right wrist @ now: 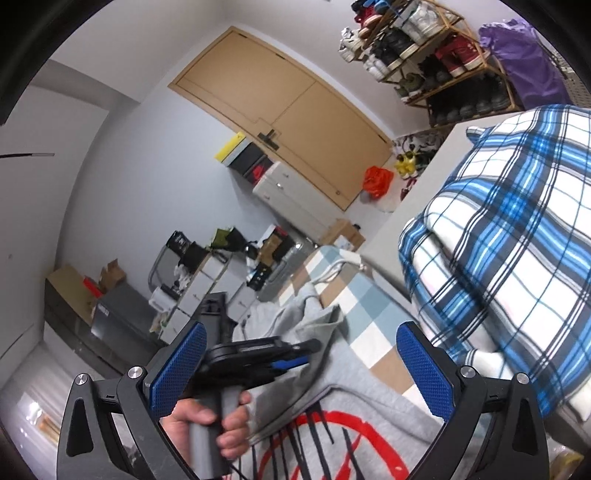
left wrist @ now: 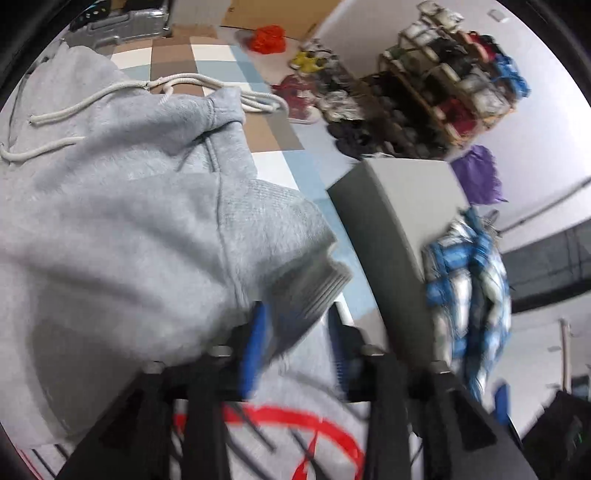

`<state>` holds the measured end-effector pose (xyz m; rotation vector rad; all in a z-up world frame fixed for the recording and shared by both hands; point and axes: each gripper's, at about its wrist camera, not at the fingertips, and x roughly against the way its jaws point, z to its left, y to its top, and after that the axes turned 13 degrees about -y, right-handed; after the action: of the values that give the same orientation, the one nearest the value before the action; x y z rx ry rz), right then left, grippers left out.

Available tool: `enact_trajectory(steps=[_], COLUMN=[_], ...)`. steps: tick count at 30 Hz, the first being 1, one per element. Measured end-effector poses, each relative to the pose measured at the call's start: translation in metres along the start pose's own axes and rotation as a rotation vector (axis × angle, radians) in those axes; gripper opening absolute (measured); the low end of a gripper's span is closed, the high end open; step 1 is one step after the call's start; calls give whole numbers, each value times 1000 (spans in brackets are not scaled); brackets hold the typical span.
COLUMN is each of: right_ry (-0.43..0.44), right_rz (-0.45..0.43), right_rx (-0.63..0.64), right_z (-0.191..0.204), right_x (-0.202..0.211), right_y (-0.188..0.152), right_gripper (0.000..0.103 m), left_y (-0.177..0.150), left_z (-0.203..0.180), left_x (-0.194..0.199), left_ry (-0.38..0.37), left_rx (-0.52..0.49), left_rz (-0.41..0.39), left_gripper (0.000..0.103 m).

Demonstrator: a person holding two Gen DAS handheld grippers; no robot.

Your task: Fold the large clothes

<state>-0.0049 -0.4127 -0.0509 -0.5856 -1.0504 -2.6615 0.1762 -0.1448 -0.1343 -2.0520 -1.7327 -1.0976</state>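
Observation:
A grey hoodie (left wrist: pixel 122 206) with a red and black print (left wrist: pixel 314 424) and white drawstrings lies spread on a checked cover (left wrist: pixel 266 129). One sleeve is folded across the body, and its ribbed cuff (left wrist: pixel 317 284) lies between the blue pads of my left gripper (left wrist: pixel 295 317). The pads stand apart and do not press on it. In the right wrist view a hand (right wrist: pixel 207 424) holds the left gripper (right wrist: pixel 303 354) low over the hoodie (right wrist: pixel 369 406). My right gripper (right wrist: pixel 303 369) hangs wide open above the print, with nothing between its fingers.
A blue and white plaid cloth (right wrist: pixel 509 240) is heaped on a grey block (left wrist: pixel 399 206) to the right of the hoodie. Beyond are a shoe rack (left wrist: pixel 443 85), a purple bag (left wrist: pixel 476 177), a red bag (right wrist: pixel 376 181), a door (right wrist: pixel 288 110) and a suitcase (left wrist: pixel 122 22).

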Motion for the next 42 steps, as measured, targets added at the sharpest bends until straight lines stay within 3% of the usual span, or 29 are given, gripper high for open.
enact_trajectory(steps=[1,3,5,10,14,16,18,23,26,29,33,34,37,39,42], right_ry=[2,7,10,13,21,18,9,-2,2,-8,-2,2,13,19,3], right_rz=[8,22,33,51,75,84,85,100,120,148,147,145,145,152,159], right_rx=[4,7,7,59,105,137,174,284,329,369,410,425,444,450,486], right_z=[1,3,6,16,27,34,39,55,62,68,77,79,83,85,88], right_x=[-1,-3,-5,-9,-15,-18,-20,-25,-30,-37,-39,-38,-36,-38,-40], right_y=[-1,-4,-8,-14,-21,-27,-32,-45,-53,-62,-71,-73,-78,-80,-86], right_gripper=[103,103,103,103,103,103,103,103,103,103,103,103,103,103,103], left_y=[-1,-3,-9,-27,-53,-67,-78,-95,-99,-100,-106,-105,-101,-99,-102], left_z=[0,0,7,63,127,156,166,165,151,125,97,88,84,100,135], left_x=[12,41,74,114,122,121,128,120,118,125,133,129,116,113,119], left_ry=[-40,-66,-58,71,121,100,-9,-70,30,242,445,521,658,668,622], left_rx=[-14,-37,-54,35,198,276,268,238,194,133,51,33,-6,10,70], left_rz=[1,-13,-49,-116,-129,-154,-222,-288,-285,-296,-385,-419,-475,-452,-374], left_gripper=[47,66,81,82,82,81,81,81,81,81,82,82,82,82,82])
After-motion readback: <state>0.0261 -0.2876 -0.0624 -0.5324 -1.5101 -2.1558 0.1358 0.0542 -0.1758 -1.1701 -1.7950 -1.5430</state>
